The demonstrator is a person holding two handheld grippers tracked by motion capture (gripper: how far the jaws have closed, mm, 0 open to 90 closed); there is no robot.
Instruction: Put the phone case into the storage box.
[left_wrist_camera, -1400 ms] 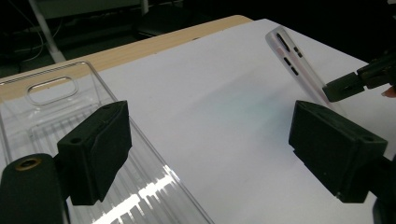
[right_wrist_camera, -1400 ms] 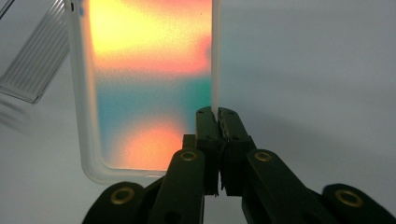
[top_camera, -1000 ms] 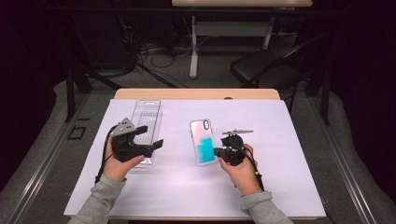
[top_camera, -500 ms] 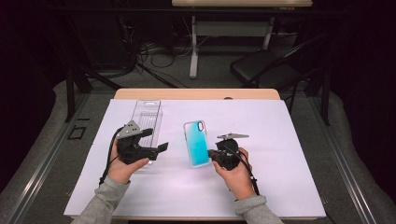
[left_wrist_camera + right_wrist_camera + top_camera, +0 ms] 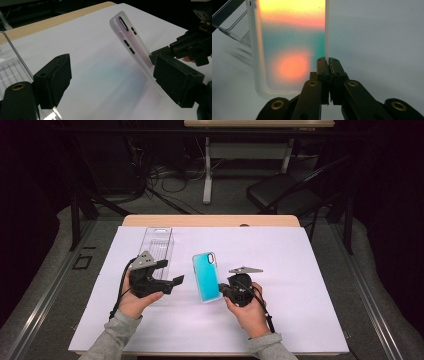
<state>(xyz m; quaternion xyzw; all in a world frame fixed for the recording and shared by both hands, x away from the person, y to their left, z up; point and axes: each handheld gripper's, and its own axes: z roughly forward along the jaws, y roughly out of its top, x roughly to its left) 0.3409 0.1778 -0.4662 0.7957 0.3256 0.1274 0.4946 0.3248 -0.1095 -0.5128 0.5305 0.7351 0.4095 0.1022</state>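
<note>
Right now my right gripper (image 5: 223, 290) has its fingers (image 5: 322, 65) pinched tight on the right edge of the case (image 5: 207, 276), near that edge's lower end. The case, teal with an orange patch on the face my right camera sees, is tilted up off the desk (image 5: 300, 270) on its long left edge, its long axis running away from me, camera cutout at the far end.

My left gripper (image 5: 170, 281) sits just left of the case with its fingers (image 5: 53, 77) spread wide and nothing between them. From the left gripper view, the case rises beyond the right finger, its frosted side with the button slots turned toward me. So the case lies to the right of those open fingers, near but apart, and its free edge runs lengthwise, not across the gap. As I judge it, the next move hinges on this: the left hand would need to slide right and take the free long side, since it is the only hand with room to grip.

Left of the case, beyond my left hand, a clear tray (image 5: 157, 242) lies flat on the desk. The surface is a white sheet over a wooden top, smooth and bare. Behind the case the room is dark, with a chair (image 5: 280, 195), table legs and loose cables on the floor.
</note>
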